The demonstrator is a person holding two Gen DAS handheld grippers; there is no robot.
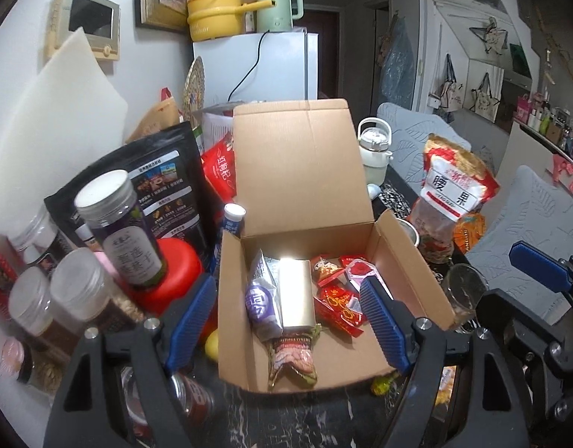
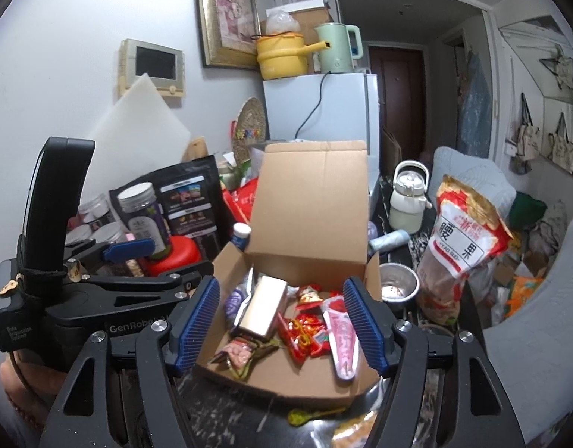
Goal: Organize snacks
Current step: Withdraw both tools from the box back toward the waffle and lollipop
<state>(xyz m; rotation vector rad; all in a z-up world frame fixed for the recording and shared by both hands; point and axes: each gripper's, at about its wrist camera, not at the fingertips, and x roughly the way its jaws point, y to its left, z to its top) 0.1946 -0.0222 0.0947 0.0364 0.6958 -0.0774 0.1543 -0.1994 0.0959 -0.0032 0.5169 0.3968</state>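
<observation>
An open cardboard box [image 1: 323, 351] [image 2: 309, 377] stands on the dark marble table with its lid up. Inside lie a purple pack [image 1: 262, 304], a gold box [image 1: 296, 295] [image 2: 262, 306], red packets [image 1: 338, 302] [image 2: 305, 332], a pink packet [image 2: 340, 336] and a meat snack packet [image 1: 294, 358]. My left gripper [image 1: 288, 285] hovers open over the box's near side, nothing between its blue pads. My right gripper [image 2: 281, 280] is also open and empty above the box. A large cashew bag [image 1: 454, 190] [image 2: 465, 239] stands right of the box.
Jars [image 1: 126, 224], a black pouch [image 1: 167, 179] and a red round tin [image 1: 174, 272] crowd the left. A steel cup [image 2: 396, 282], a white flask [image 2: 407, 198] and a glass [image 1: 465, 291] sit on the right. A yellow candy [image 2: 309, 416] lies before the box.
</observation>
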